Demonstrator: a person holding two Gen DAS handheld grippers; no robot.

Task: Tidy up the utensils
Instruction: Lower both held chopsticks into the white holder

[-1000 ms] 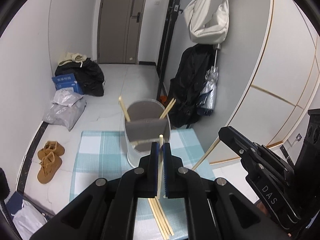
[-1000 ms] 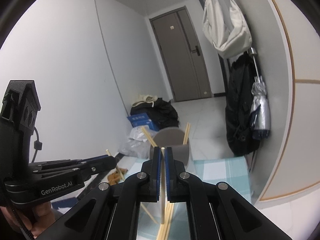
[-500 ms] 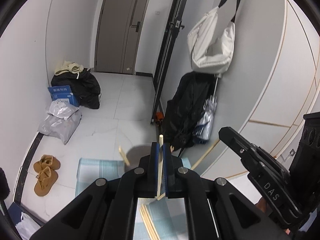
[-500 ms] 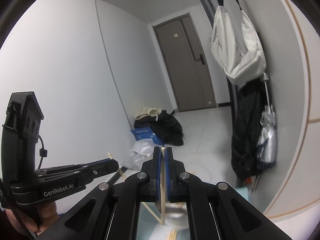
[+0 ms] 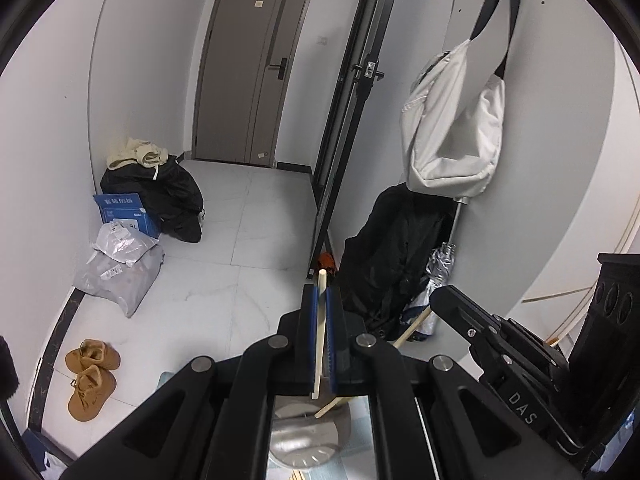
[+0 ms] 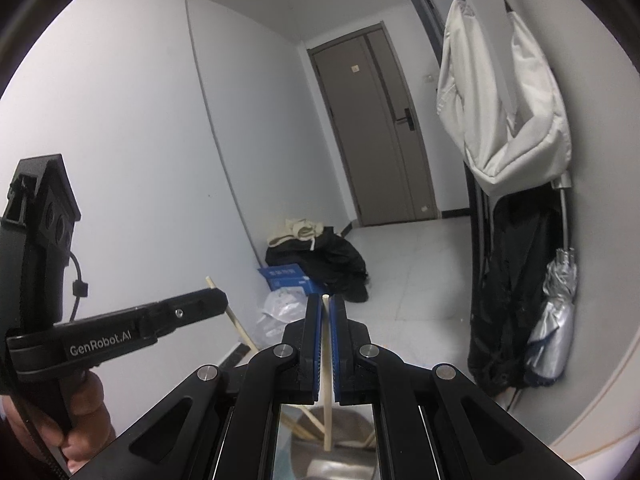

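Note:
My left gripper (image 5: 320,292) is shut on a pale wooden chopstick (image 5: 319,332) that stands nearly upright between its blue pads. My right gripper (image 6: 326,300) is likewise shut on another chopstick (image 6: 327,380). In the left wrist view the right gripper (image 5: 436,294) shows at the right with its chopstick (image 5: 412,326) slanting down. In the right wrist view the left gripper (image 6: 224,300) shows at the left, held by a hand (image 6: 80,420), its chopstick (image 6: 236,320) sticking out both ways. The grey metal utensil holder (image 5: 308,436) sits low between the fingers, with chopsticks (image 6: 304,424) leaning in it.
A hallway lies ahead with a grey door (image 5: 256,64). On the floor are brown shoes (image 5: 90,376), grey parcels (image 5: 120,268), a blue box (image 5: 124,208) and black clothing (image 5: 168,196). A white bag (image 5: 452,128), a black coat (image 5: 392,256) and a folded umbrella (image 6: 556,312) hang at the right wall.
Both grippers have risen with their chopsticks. The holder and the checked cloth have sunk to the bottom edge of both views, and more of the door and walls shows.

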